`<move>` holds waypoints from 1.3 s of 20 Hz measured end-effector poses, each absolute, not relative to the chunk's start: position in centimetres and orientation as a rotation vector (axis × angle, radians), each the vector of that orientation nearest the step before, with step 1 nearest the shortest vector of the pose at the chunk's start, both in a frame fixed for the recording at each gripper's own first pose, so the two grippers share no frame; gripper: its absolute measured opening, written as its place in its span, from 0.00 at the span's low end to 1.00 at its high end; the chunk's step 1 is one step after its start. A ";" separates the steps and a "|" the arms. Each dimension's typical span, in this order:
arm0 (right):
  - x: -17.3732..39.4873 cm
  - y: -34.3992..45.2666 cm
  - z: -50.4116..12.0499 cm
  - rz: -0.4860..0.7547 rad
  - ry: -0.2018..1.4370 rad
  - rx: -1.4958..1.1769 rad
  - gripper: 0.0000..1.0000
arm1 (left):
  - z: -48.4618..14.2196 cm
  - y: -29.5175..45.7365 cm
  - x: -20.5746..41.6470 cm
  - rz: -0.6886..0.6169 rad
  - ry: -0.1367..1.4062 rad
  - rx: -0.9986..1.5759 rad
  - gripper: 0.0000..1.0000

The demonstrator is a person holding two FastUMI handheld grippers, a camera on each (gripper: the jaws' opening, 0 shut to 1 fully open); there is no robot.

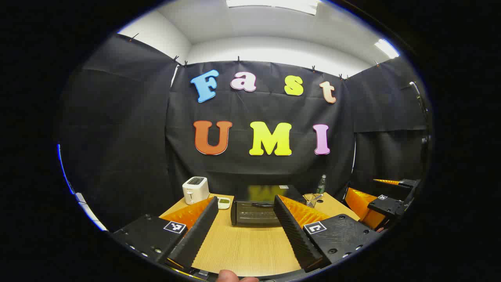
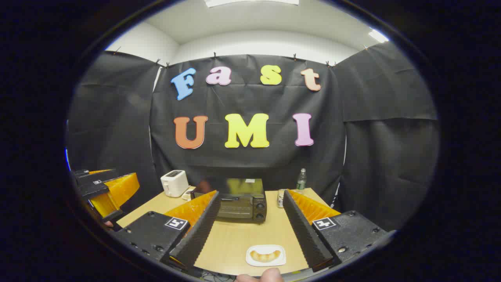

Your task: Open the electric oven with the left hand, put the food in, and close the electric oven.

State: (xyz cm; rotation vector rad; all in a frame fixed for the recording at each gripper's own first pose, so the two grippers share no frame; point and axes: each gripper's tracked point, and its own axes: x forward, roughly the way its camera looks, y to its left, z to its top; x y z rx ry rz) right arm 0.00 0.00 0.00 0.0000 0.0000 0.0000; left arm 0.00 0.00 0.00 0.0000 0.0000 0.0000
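On the light wooden desk (image 2: 235,239), the black box-shaped electric oven (image 2: 242,203) sits near the far edge, door shut and facing the near edge, long axis crosswise, while the golden croissant (image 2: 265,255), long axis also crosswise, lies on a white plate (image 2: 266,261) at the near edge between the wide-open, empty right gripper (image 2: 250,223); the left gripper (image 1: 246,223) likewise gapes empty.

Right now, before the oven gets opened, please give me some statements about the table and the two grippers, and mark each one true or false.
1. The electric oven door is open. False: it is closed.
2. The croissant lies on a small white plate. True.
3. The right gripper is shut on the croissant. False: its fingers are apart, holding nothing.
4. A white toaster stands left of the oven. True.
5. The left gripper is open. True.
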 end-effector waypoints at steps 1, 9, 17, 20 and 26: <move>-0.1 0.0 -0.1 -0.001 0.000 0.001 0.99 | -0.1 -0.1 0.1 0.000 0.002 0.008 0.94; -0.5 0.0 0.1 -0.002 -0.007 0.010 0.99 | 0.4 -0.3 -0.3 -0.023 -0.019 0.043 0.94; -1.4 -0.1 0.4 0.008 -0.013 -0.003 1.00 | 0.5 -0.6 -1.0 -0.010 -0.013 0.021 0.94; -1.7 -0.4 0.4 0.001 -0.012 -0.004 0.99 | 0.1 -0.7 -1.1 -0.006 -0.007 0.013 0.94; -1.2 -0.5 0.2 0.005 -0.004 -0.011 0.99 | -0.6 -0.7 -1.0 0.002 0.001 0.010 0.94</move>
